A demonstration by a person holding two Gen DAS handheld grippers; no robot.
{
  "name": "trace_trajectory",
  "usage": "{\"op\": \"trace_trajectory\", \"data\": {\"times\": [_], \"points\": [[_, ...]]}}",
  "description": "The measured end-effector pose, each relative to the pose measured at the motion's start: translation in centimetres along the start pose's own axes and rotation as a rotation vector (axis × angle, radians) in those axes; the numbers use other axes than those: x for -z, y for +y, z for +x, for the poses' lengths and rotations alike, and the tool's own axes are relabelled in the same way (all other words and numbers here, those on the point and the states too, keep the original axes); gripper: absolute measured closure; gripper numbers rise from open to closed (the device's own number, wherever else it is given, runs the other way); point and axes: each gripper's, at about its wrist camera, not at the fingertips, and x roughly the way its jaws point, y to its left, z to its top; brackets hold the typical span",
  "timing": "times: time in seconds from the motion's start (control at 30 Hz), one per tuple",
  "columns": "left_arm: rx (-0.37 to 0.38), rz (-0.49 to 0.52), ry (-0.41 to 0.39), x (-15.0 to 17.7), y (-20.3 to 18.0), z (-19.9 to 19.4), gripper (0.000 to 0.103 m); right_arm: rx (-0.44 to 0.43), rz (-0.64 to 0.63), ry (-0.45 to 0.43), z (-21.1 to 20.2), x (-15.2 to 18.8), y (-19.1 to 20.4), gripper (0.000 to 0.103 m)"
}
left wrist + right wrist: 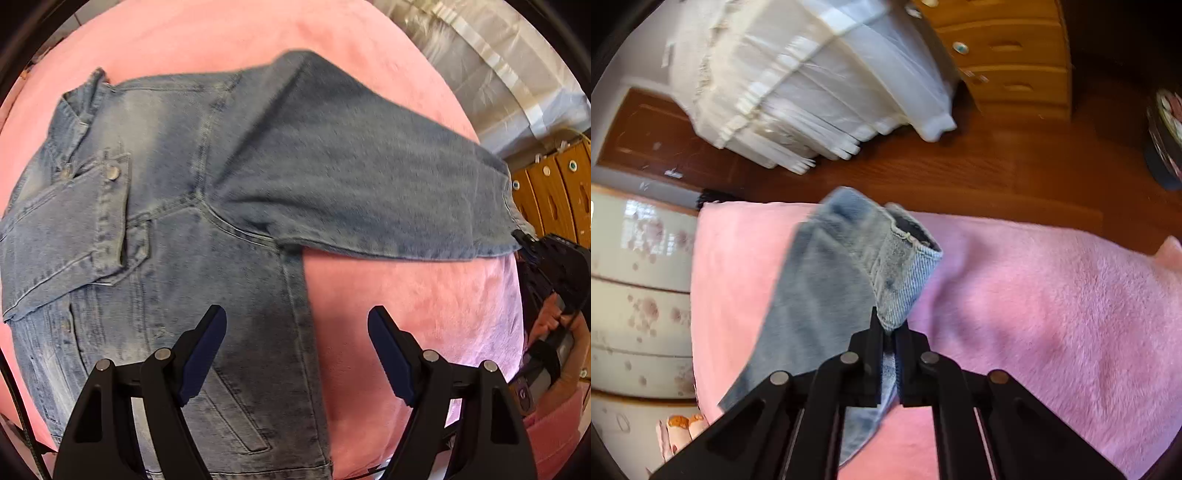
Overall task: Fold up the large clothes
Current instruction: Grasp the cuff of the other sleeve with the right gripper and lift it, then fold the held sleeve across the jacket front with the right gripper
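A light blue denim jacket (177, 229) lies flat on a pink blanket (406, 302). One sleeve is folded across its chest at the left. The other sleeve (351, 184) stretches out to the right, lifted at its cuff. My left gripper (297, 321) is open and empty, hovering over the jacket's lower side seam. My right gripper (890, 328) is shut on the sleeve cuff (905, 269) and holds it above the blanket (1052, 314); it also shows in the left wrist view (532, 240) at the sleeve's end.
A wooden floor (960, 173) lies beyond the blanket's edge. White bundled fabric (798, 92) and a wooden drawer unit (1008, 55) stand beyond it. A floral-patterned cabinet (639, 295) is at the left.
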Motion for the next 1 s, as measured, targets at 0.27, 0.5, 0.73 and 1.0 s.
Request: {"op": "trace_trajectory", "data": {"times": [0.27, 0.5, 0.73, 1.0], "points": [[-0.017, -0.051, -0.049, 1.5, 3.5, -2.8, 0.025, -0.142, -0.133, -0.051, -4.0, 3.0, 5.5, 0.099], [-0.02, -0.112, -0.093, 3.5, 8.1, -4.7, 0.025, -0.244, -0.243, -0.035, -6.6, 7.2, 10.8, 0.099], [0.021, -0.177, -0.108, 5.1, 15.3, -7.1, 0.025, -0.283, -0.453, -0.055, -9.4, 13.7, 17.1, 0.099], [0.022, -0.159, -0.161, 6.4, 24.1, -11.1, 0.025, -0.324, -0.622, -0.052, -10.5, 24.4, 23.5, 0.099]]}}
